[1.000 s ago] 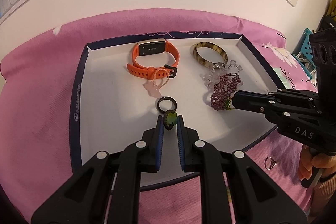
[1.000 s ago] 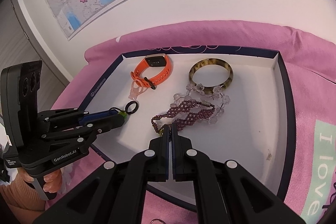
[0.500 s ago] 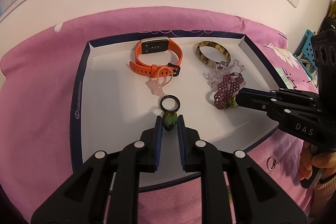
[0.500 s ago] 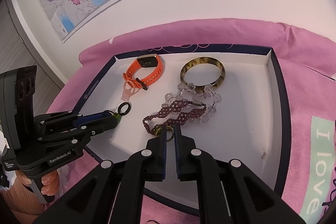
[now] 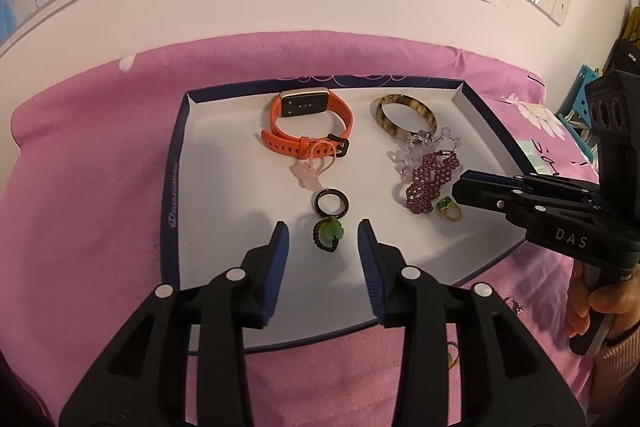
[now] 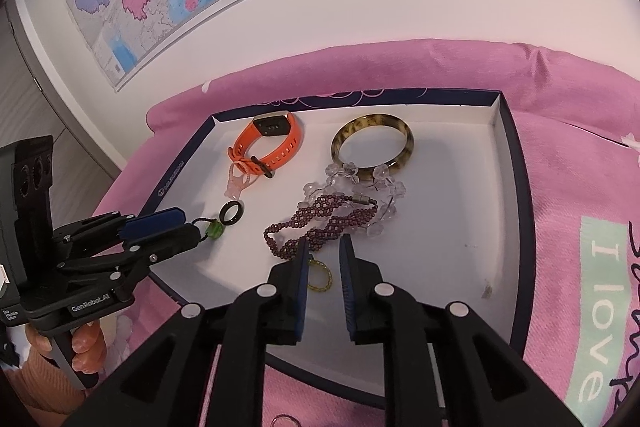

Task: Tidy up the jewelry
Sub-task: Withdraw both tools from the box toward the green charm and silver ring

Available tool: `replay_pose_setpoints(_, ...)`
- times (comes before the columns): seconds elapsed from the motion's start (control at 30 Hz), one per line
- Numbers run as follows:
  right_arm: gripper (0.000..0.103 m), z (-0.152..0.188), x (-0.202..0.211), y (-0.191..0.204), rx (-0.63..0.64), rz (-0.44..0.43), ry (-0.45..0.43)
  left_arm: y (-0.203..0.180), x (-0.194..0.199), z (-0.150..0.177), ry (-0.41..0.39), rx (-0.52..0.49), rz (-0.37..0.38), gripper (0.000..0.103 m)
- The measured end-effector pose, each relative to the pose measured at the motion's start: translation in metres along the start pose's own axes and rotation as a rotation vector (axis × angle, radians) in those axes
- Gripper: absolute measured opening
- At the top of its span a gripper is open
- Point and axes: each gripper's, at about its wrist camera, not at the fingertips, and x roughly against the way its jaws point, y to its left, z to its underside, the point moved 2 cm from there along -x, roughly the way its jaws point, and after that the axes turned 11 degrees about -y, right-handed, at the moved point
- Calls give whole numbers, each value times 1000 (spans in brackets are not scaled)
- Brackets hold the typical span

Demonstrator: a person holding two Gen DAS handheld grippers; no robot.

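Note:
A white tray with a dark blue rim (image 5: pixel 176 187) (image 6: pixel 516 187) lies on a pink cloth. My left gripper (image 5: pixel 322 239) is open; a green-stone ring on a black beaded loop (image 5: pixel 329 233) (image 6: pixel 215 229) lies in the tray between its fingers. My right gripper (image 6: pixel 324 253) is open; a gold ring with a green stone (image 5: pixel 448 207) (image 6: pixel 319 277) lies between its fingers beside a purple beaded bracelet (image 5: pixel 428 183) (image 6: pixel 320 223). A black ring (image 5: pixel 331 203) (image 6: pixel 232 213) lies just beyond the green-stone ring.
Also in the tray: an orange smartwatch (image 5: pixel 308 123) (image 6: pixel 270 143), a pink charm (image 5: pixel 310 173), a tortoiseshell bangle (image 5: pixel 404 119) (image 6: pixel 372 147) and a clear crystal bracelet (image 6: pixel 360 183). A small ring (image 5: pixel 514 307) lies on the cloth outside the tray.
Both grippers have opened and let go of their rings, which now lie in the tray. Both grippers have drawn back slightly.

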Motion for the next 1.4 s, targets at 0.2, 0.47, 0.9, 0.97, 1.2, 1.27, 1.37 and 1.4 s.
replay_pose_setpoints(0.2,24,-1,8,3,13,10,-22,-5,17,0,-39,-30,-21,60)
replay_pose_setpoints(0.47,41,3,28,10,33,15,-64,-15,45,1,-107,-75,-46,74)
replay_pose_setpoints(0.9,71,9,59,21,70,33,-126,-17,68,10,-140,-53,-61,98)
replay_pose_setpoints(0.97,74,13,63,21,67,32,-132,-15,71,10,-144,-38,-64,98)
replay_pose_setpoints(1.2,75,24,74,26,91,40,-134,-8,84,17,-159,-11,-75,98)
replay_pose_setpoints(1.27,75,29,79,27,88,28,-133,-7,86,20,-159,-14,-72,98)
replay_pose_setpoints(1.37,75,38,84,25,87,22,-120,-7,90,27,-157,-16,-68,98)
replay_pose_setpoints(1.4,75,41,86,24,83,23,-114,-7,90,30,-153,-18,-62,98)
